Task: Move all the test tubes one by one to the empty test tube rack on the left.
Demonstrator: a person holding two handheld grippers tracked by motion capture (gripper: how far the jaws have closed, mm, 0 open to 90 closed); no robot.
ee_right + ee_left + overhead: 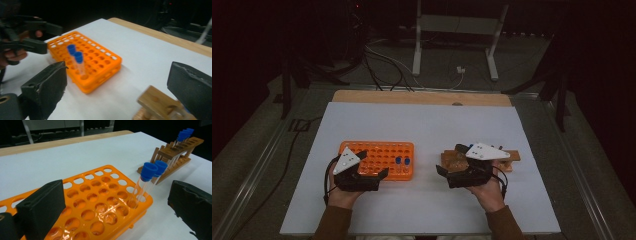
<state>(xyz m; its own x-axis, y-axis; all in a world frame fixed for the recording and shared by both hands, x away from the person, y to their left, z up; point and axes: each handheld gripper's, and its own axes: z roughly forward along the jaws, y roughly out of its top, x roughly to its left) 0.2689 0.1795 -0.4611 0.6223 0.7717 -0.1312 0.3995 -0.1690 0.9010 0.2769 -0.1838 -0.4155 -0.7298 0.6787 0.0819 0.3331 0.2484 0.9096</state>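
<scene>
Dark floor, cables and a metal stand fill the upper part of the high view; below lies the white bench. At lower left the left hand-held gripper sits released just beside the orange rack; at lower right the right hand-held gripper is over the wooden rack.

Left gripper view: two blue-capped tubes stand at center right in the orange rack's corner, between its spread jaws; more tubes stand in the wooden rack at upper right.

Right gripper view: jaws released, empty, with the wooden rack's end between them at the bottom.
</scene>
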